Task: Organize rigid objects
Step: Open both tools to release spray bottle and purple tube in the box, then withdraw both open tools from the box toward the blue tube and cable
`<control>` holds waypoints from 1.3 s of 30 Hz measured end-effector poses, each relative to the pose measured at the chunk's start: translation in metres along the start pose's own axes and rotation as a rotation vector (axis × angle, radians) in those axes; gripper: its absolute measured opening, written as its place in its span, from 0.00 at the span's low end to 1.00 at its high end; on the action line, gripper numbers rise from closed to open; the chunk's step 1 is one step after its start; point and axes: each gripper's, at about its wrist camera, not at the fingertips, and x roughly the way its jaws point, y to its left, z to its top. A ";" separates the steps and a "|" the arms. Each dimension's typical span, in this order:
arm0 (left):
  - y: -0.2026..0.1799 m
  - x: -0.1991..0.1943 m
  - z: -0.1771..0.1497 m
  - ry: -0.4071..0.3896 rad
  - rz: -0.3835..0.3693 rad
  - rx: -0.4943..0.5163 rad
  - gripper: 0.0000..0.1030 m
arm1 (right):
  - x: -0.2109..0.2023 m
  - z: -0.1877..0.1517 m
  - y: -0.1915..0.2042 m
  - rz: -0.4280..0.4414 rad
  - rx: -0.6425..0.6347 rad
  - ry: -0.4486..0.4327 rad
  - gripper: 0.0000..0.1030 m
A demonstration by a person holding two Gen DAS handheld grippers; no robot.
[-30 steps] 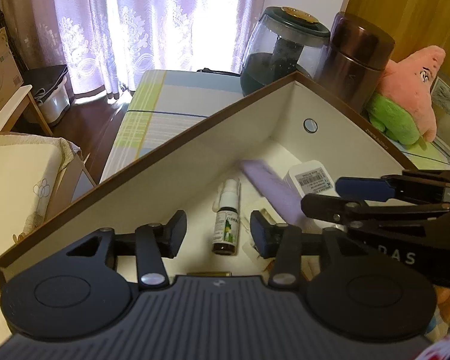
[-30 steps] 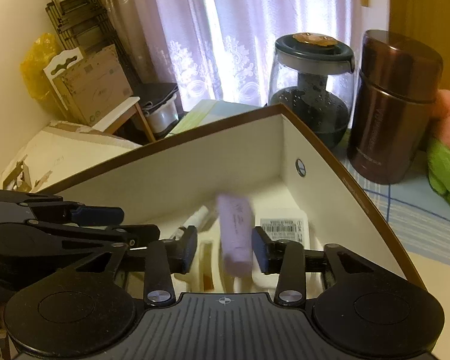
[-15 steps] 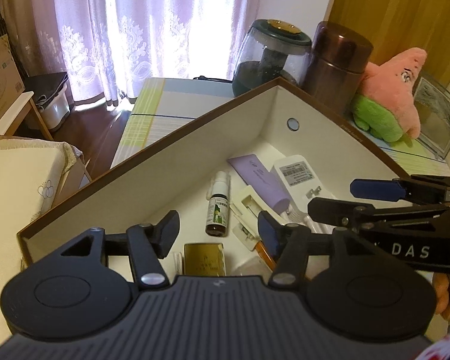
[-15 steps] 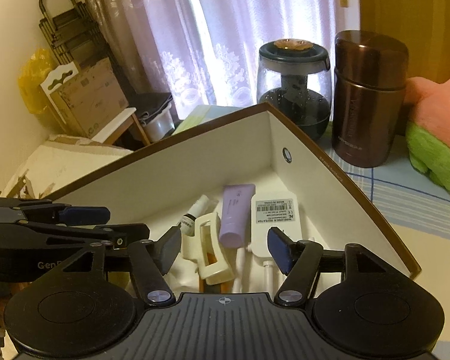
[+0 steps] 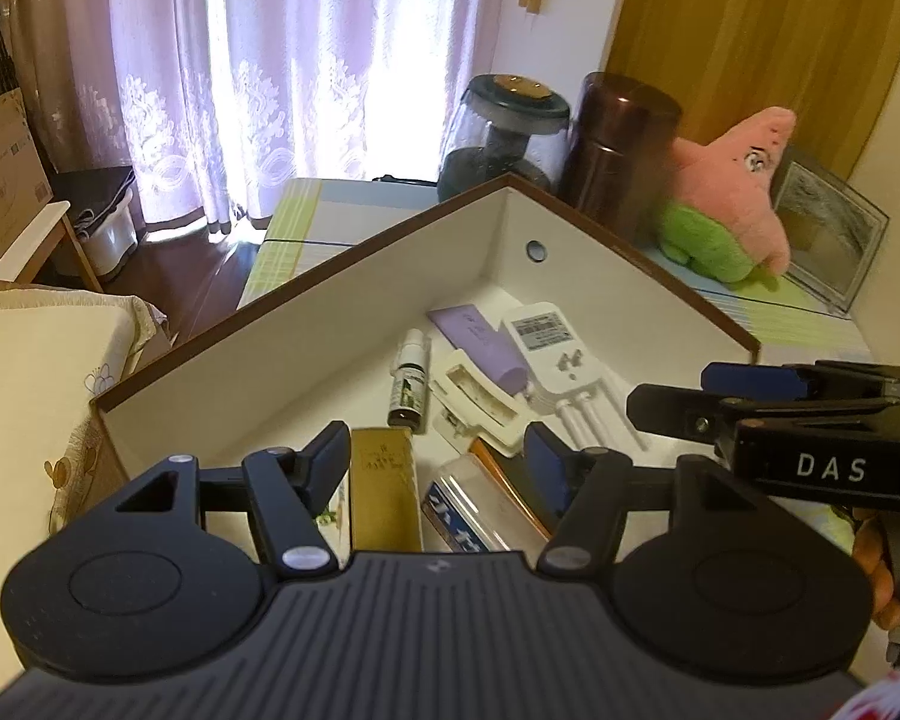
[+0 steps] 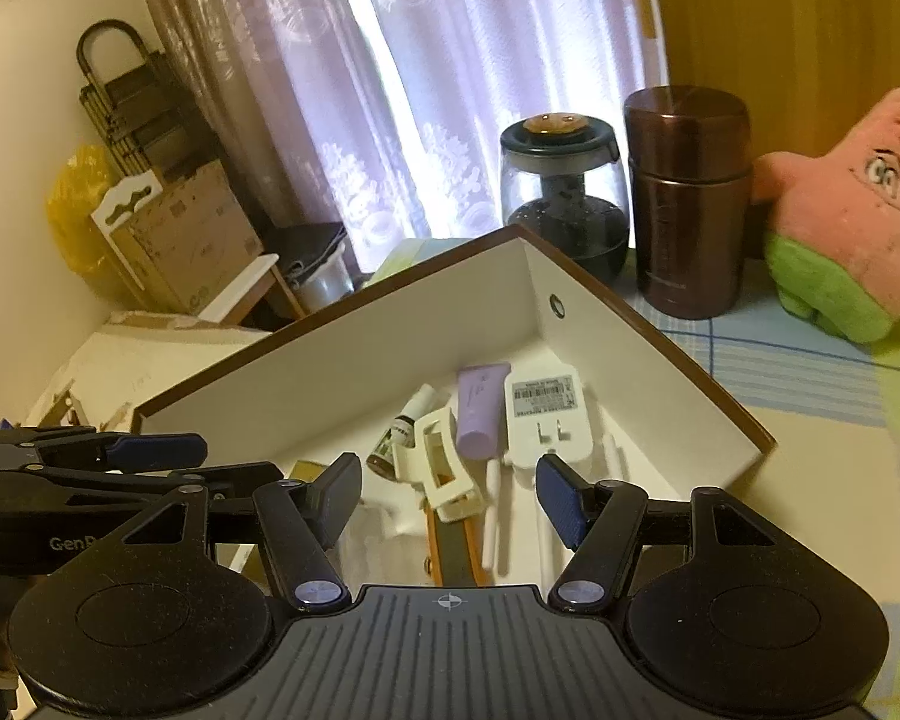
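While lace curtains (image 5: pixel 222 78) glow behind the striped table (image 5: pixel 294 222), the left gripper (image 5: pixel 438 468) is opening, the right gripper (image 6: pixel 447 489) open, both empty.

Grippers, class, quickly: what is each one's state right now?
Left gripper: jaws opening, holding nothing.
Right gripper: open, holding nothing.

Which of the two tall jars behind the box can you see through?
The glass jar with the dark lid: its dark contents show through. The brown canister beside it is opaque.
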 end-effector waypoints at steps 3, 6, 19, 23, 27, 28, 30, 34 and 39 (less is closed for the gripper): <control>-0.005 -0.013 -0.007 -0.007 -0.004 0.006 0.58 | -0.013 -0.008 0.001 0.005 0.007 -0.005 0.60; -0.012 -0.023 -0.014 -0.007 -0.007 0.012 0.58 | -0.025 -0.015 0.002 0.007 0.015 -0.011 0.60; -0.043 -0.061 -0.054 0.008 -0.032 0.049 0.58 | -0.074 -0.049 0.006 0.028 0.027 -0.016 0.60; -0.054 -0.071 -0.068 0.020 -0.041 0.063 0.58 | -0.089 -0.063 0.005 0.032 0.035 -0.012 0.60; -0.065 -0.078 -0.080 0.033 -0.050 0.079 0.59 | -0.101 -0.077 0.001 0.024 0.042 -0.002 0.60; -0.068 -0.079 -0.083 0.036 -0.052 0.083 0.59 | -0.104 -0.080 0.000 0.023 0.046 -0.001 0.60; -0.073 -0.082 -0.088 0.040 -0.054 0.093 0.58 | -0.110 -0.086 -0.002 0.020 0.054 0.002 0.60; -0.083 -0.086 -0.098 0.054 -0.059 0.108 0.58 | -0.120 -0.099 -0.007 0.012 0.067 0.009 0.60; -0.095 -0.089 -0.109 0.072 -0.064 0.123 0.58 | -0.129 -0.113 -0.015 0.002 0.078 0.023 0.60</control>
